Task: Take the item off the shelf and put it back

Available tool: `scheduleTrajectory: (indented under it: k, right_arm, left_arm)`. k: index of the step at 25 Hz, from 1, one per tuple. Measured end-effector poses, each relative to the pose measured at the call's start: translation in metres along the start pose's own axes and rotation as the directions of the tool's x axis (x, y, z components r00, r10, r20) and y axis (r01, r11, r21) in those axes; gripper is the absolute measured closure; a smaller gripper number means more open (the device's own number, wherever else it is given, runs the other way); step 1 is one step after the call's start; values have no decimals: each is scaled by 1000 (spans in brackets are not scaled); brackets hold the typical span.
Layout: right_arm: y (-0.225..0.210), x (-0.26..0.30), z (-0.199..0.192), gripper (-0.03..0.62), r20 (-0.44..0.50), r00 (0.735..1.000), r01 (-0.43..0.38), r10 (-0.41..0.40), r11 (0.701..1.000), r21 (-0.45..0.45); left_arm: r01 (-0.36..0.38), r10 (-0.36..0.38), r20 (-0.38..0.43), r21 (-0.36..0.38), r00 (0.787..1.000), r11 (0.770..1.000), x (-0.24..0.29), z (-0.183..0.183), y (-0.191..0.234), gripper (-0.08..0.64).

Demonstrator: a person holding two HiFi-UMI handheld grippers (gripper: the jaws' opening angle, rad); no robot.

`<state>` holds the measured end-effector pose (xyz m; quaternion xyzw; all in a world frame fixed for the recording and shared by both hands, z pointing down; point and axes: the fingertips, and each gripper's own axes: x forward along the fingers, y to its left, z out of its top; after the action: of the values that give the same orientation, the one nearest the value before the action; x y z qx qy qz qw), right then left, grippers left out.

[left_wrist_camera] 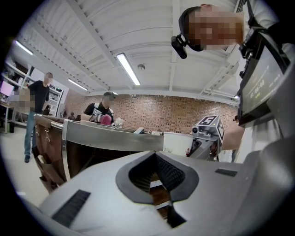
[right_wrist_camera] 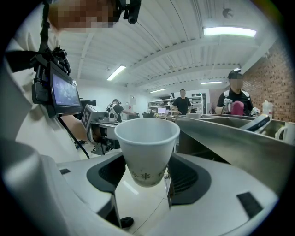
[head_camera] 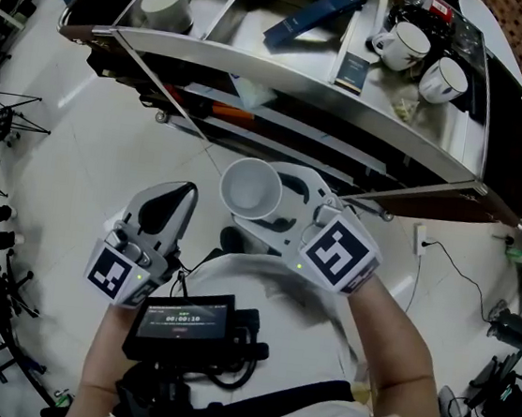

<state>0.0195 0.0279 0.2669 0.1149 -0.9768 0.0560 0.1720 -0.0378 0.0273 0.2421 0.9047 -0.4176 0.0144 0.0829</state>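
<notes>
Cup status: one white paper cup point(right_wrist_camera: 146, 147) is clamped upright in the right tongs point(right_wrist_camera: 146, 175), pads bearing on its lower body. It hangs in the air on the near side of the shelf point(head_camera: 296, 77), apart from the front rail and resting on nothing. From above it appears empty. The left tongs point(head_camera: 187, 192) are together with nothing between them, idle to the left of the cup. Risks noted, as judgement: the cup is thin-walled, so any tightening of the clamp could buckle it. The grip sits low, so a quick swing could rock it or let it slip through. The return path crosses the metal front rail, and a low approach would catch the base on that edge. The right compartment is crowded, and setting down there could knock a mug. Count on the shelf top: three white mugs, one at far left point(head_camera: 168, 3) and two at right point(head_camera: 402, 45) point(head_camera: 444, 81). There is also one long dark blue box point(head_camera: 313, 16) lying aslant in the middle bay, and one small dark packet point(head_camera: 351, 72) beside the right pair. Tongs: two. Paper cups: one.
</notes>
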Motion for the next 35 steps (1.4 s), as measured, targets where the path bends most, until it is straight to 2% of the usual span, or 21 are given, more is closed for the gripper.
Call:
scheduleTrajectory:
  k: [6,15,21,27,35]
  right_arm:
    - [-1,3,2,313,1,1000,-2,2,1000,-2]
    - [-2,7,4,314,0,1000,0,0,1000,-7]
    - [-4,9,-4,313,-19,1000,5,-5,1000,16]
    - [-18,17,-34,313,-57,998,35,-34,999,22]
    - [-60,21,-93,313,-108,985,151,-136,979,139]
  left_arm:
    - [15,-14,48,-20,999,1000,-2,8,3,551]
    - [0,1,51,-16,999,1000,-5,8,10,551]
    - [-12,13,21,-25,1000,1000,-4,-6,13,551]
    - [-19,18,-16,-66,1000,998,1,-32,14,551]
    - [-8,3,-50,-104,999,995,13,-59,11,551]
